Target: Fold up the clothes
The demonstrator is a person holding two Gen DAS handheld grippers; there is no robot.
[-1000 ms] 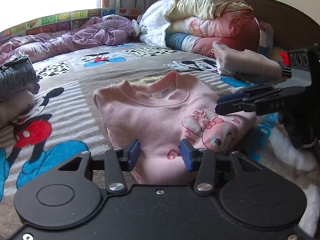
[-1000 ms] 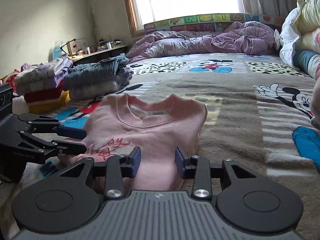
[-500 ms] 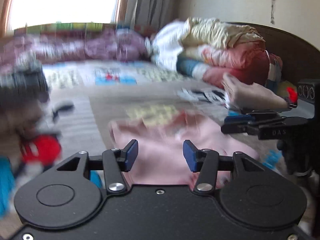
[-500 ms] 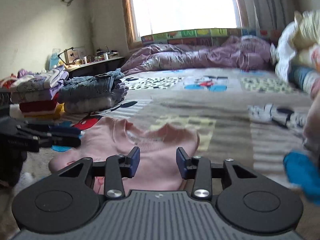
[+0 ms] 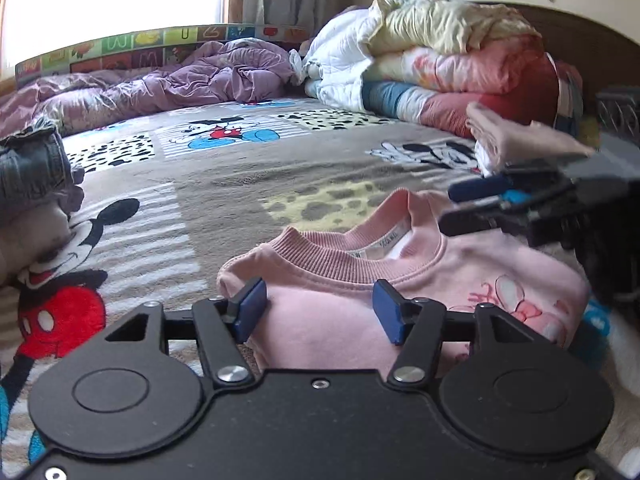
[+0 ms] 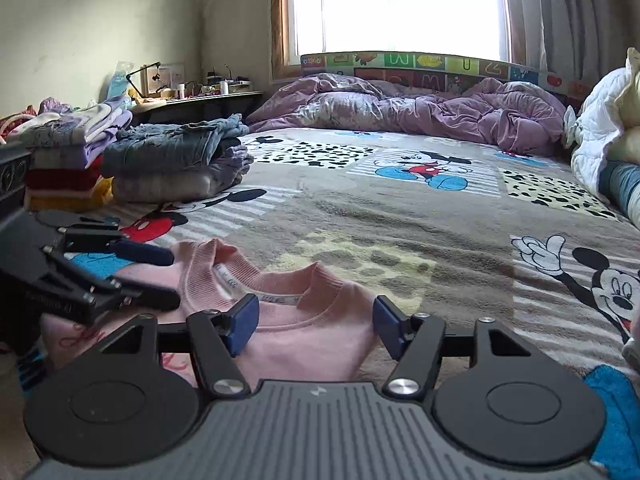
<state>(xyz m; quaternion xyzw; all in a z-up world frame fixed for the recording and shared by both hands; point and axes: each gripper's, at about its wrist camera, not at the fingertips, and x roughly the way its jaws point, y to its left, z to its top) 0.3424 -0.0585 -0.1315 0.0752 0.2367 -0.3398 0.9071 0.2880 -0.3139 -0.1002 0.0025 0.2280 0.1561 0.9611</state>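
Observation:
A folded pink sweatshirt (image 5: 344, 312) with a cartoon print lies on the Mickey Mouse blanket (image 5: 224, 184), collar facing away. My left gripper (image 5: 318, 308) is open and empty, low over its left shoulder. My right gripper (image 6: 314, 322) is open and empty, low over the sweatshirt (image 6: 304, 332) at its right shoulder. Each gripper shows in the other's view: the right one (image 5: 480, 204) beside the collar, the left one (image 6: 152, 276) over the left side.
Folded jeans and clothes stacks (image 6: 168, 164) sit at the bed's left. A purple duvet (image 6: 400, 108) lies at the far edge under the window. Piled quilts (image 5: 440, 64) and a folded beige garment (image 5: 516, 140) sit at the right.
Both grippers have moved forward and lower over the sweatshirt, from its hem toward its collar end. Both jaws have opened wider. The sweatshirt has not moved.

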